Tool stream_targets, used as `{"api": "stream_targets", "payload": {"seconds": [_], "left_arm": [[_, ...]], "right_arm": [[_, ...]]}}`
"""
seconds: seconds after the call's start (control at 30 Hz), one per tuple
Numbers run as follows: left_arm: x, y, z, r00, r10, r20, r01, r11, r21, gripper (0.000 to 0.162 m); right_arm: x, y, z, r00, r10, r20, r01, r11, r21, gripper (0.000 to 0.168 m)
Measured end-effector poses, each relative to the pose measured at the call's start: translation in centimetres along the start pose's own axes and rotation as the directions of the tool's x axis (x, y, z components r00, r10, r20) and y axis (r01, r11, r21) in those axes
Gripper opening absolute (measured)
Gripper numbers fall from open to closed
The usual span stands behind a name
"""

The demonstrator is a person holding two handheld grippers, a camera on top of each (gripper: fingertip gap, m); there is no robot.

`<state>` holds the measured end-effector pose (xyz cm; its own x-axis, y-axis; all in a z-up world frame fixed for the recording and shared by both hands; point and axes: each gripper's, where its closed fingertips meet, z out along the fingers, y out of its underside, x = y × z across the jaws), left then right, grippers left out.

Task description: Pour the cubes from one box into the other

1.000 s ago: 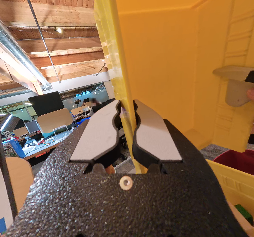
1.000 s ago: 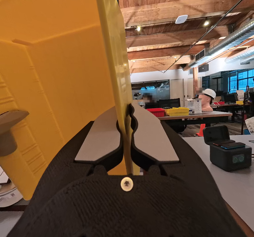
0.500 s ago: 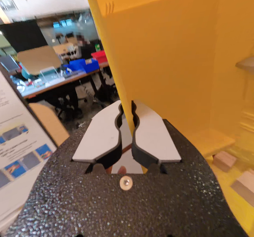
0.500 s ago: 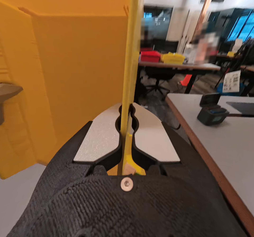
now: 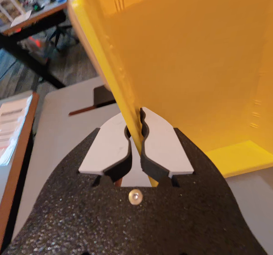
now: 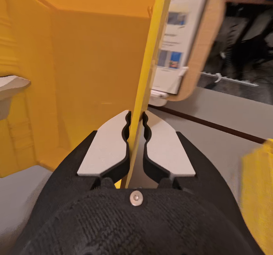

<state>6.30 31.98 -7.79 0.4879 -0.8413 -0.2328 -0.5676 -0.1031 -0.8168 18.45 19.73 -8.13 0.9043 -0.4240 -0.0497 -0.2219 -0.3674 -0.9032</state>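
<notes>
I hold a yellow box by two opposite side walls. My left gripper (image 5: 136, 115) is shut on one wall, and the box's bare inside (image 5: 192, 70) fills the right of the left wrist view. My right gripper (image 6: 136, 114) is shut on the opposite wall, with the box's inside (image 6: 88, 55) on its left. A grey finger of the left gripper (image 6: 11, 82) shows at the left edge of the right wrist view. A second yellow box (image 6: 260, 196) is blurred at the lower right of that view. No cubes show in either view.
The grey table (image 5: 66, 129) with a brown edge lies below. A black object (image 5: 103, 96) sits on it beyond the left gripper. White papers (image 5: 11, 122) lie on another surface at far left. A wood-backed sign stand (image 6: 177, 48) stands beyond the right gripper.
Both views have swung down from the ceiling to the table as the box turned and came lower. The wooden cubes seen half a second ago are out of view. Both grippers keep their hold.
</notes>
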Motion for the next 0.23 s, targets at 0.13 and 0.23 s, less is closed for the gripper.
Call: {"api": "stream_targets", "payload": {"seconds": [0.13,0.23], "left_arm": [[-8.5,6.3,-0.9,0.994,-0.070,0.078,0.079,0.990,-0.114,0.006],[-13.6,10.0,-1.4,0.988,-0.081,0.130,0.105,0.976,-0.188,0.006]], "right_arm": [[-9.3,1.5,5.1,0.989,0.013,0.149,0.000,0.996,-0.088,0.016],[-15.0,2.7,7.7,0.973,0.025,0.228,0.009,0.989,-0.149,0.018]]}}
